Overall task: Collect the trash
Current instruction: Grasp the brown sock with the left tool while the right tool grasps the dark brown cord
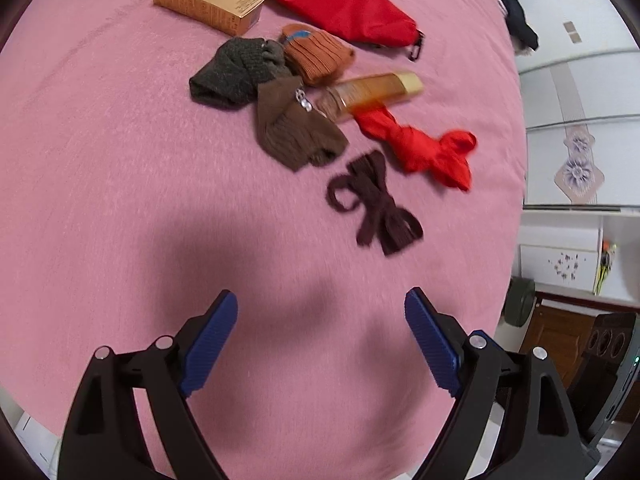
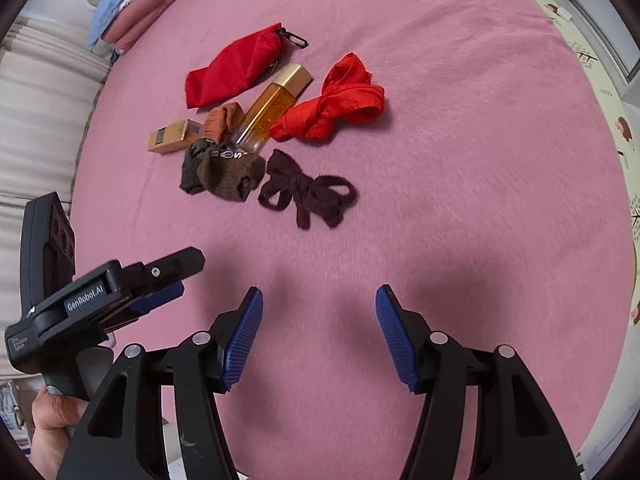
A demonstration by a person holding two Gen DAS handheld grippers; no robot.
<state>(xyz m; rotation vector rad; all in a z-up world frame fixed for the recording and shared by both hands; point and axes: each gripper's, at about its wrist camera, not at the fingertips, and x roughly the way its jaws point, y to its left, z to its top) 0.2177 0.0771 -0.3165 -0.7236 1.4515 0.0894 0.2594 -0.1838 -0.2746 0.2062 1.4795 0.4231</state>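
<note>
Both tools hang above a pink bed (image 1: 120, 160), jaws spread wide and gripping nothing: the left tool (image 1: 321, 344) and the right tool (image 2: 319, 336), with the left tool (image 2: 160, 280) also showing low on the right view's left side. Only bare blanket and the tools' shadows lie between the jaws and the items ahead. Nearest is a dark brown knotted ribbon (image 1: 374, 204), slightly right of the left tool's line. Just beyond sit a brown sock (image 1: 296, 132) and a crumpled red cloth (image 1: 428, 148), with an amber bottle (image 1: 372, 94) touching both. Farther on lie a grey sock (image 1: 232, 76), an orange sock (image 1: 320, 56), a tan box (image 1: 206, 0) and a red pouch (image 1: 340, 4).
</note>
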